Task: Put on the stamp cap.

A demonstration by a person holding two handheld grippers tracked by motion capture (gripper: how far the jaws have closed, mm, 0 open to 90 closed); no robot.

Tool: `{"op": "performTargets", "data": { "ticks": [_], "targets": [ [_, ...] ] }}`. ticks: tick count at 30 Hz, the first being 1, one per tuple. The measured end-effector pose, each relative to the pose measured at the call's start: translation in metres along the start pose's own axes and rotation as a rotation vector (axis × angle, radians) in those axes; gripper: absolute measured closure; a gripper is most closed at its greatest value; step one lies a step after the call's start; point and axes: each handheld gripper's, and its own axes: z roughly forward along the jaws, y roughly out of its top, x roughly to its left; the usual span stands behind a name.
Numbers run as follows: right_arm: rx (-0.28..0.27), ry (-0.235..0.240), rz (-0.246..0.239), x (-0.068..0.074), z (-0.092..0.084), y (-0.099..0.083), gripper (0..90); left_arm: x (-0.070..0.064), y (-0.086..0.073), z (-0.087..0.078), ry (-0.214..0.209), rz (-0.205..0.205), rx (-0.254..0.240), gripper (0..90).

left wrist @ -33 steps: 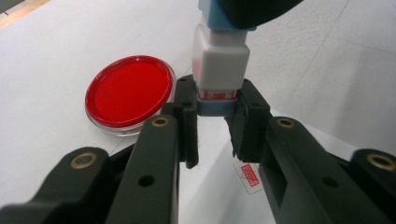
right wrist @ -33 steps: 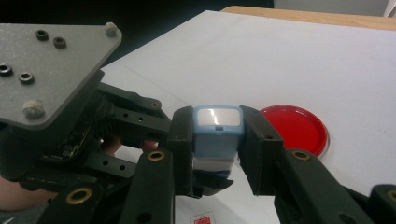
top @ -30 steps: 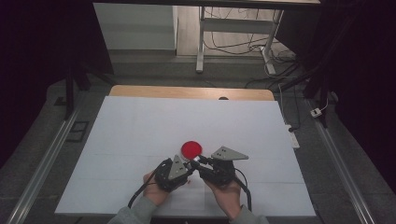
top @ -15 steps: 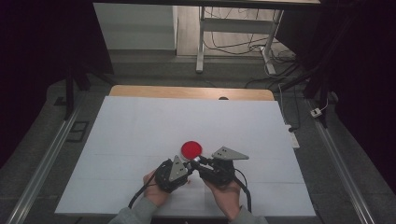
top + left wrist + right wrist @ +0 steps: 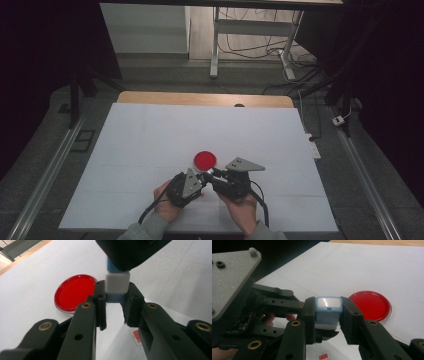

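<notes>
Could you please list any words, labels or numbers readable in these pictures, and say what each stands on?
No text can be read.
Small red-printed sticker on the white table sheet: its print is too small and blurred to read.
Red dish, blue-and-white block: no markings visible.

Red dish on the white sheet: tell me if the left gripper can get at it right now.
Probably not as things stand. The red dish lies close ahead with bare white sheet between, but the left gripper is shut on the small blue-and-white block, which the right gripper also clamps. It would have to let go first.
</notes>
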Motion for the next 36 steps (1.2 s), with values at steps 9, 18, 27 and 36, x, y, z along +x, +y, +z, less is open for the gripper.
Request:
{"op": "performTargets", "data": {
  "ticks": [9, 18, 27, 36],
  "targets": [
    [0.002, 0.026, 0.044, -0.005, -0.001, -0.001, 67.1, -0.002, -0.001, -0.001, 0.011, 0.011, -0.008, 74.2],
    [0.001, 0.024, 0.022, -0.005, -0.002, 0.002, 67.0, 0.001, -0.002, 0.001, -0.002, 0.000, -0.004, 73.9],
    [-0.004, 0.017, -0.029, -0.003, -0.001, 0.001, 66.9, 0.003, -0.003, 0.002, -0.018, -0.018, -0.002, 72.4],
    [-0.011, 0.024, -0.053, -0.003, -0.002, 0.001, 66.9, 0.009, -0.004, 0.002, -0.049, -0.065, 0.001, 61.4]
  ]
}}
